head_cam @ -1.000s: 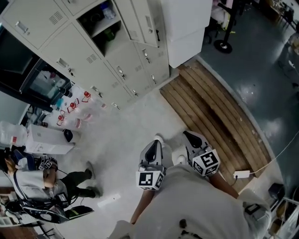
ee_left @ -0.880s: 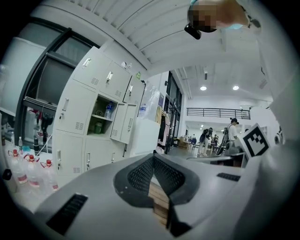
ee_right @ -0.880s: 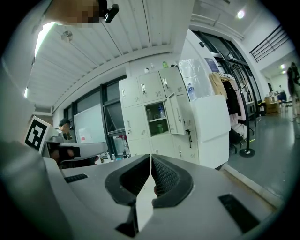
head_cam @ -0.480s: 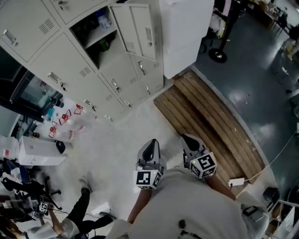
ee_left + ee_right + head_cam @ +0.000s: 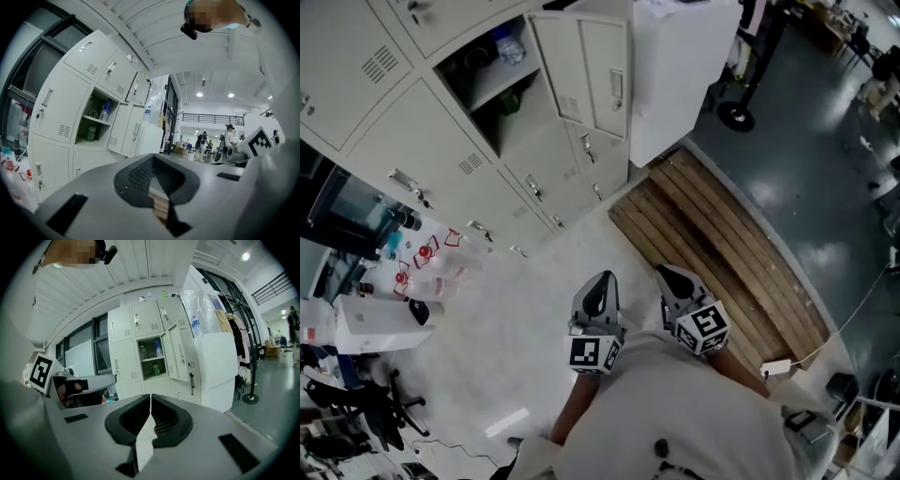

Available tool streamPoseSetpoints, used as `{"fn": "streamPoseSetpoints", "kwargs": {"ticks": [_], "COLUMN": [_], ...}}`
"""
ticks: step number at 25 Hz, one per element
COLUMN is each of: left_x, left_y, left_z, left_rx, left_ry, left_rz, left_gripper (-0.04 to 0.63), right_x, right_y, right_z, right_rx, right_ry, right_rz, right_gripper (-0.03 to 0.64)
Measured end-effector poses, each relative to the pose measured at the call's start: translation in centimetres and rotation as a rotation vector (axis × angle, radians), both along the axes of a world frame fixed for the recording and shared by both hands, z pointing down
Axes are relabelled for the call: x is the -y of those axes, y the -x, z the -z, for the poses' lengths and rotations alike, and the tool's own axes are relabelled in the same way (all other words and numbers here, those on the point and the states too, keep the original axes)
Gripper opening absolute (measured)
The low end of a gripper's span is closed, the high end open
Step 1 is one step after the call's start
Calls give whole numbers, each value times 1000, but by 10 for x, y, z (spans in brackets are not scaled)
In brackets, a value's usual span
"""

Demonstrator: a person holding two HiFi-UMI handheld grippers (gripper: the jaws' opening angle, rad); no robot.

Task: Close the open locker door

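Observation:
The grey locker bank fills the upper left of the head view. One compartment stands open, with a bottle and a green container on its shelves. Its door hangs swung out to the right; it also shows in the left gripper view as the door and in the right gripper view as the door. My left gripper and right gripper are held side by side in front of me, pointing at the lockers from some way off. Both are shut and hold nothing.
A tall white cabinet stands right beside the open door. A wooden pallet lies on the floor to the right. Bottles and cups, a white box and a chair base crowd the left. People stand far off.
Both grippers have moved forward toward the lockers, which now sit nearer and larger. The person crouched at the lower left has dropped out of view.

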State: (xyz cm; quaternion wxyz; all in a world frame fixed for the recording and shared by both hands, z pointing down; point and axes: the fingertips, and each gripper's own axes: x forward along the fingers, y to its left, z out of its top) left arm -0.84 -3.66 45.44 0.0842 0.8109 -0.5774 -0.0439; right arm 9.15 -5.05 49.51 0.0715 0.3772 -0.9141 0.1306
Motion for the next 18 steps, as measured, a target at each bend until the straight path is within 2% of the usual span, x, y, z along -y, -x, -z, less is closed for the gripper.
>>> {"fn": "streamPoseSetpoints", "kwargs": {"ticks": [8, 12, 18], "left_x": [34, 45, 62], "left_y": [64, 76, 87], "left_z": [7, 13, 17], "left_rx": [22, 19, 8], "left_ry": [-12, -22, -22], "left_rz": [25, 33, 66], "left_gripper": [8, 8, 8], "right_x": [38, 50, 73], "right_y": [62, 73, 84], "right_z": [4, 3, 9], "right_rx": [52, 27, 60], "right_ry": [-10, 2, -16], "right_rz": [13, 25, 47], "right_gripper": [29, 29, 29]}}
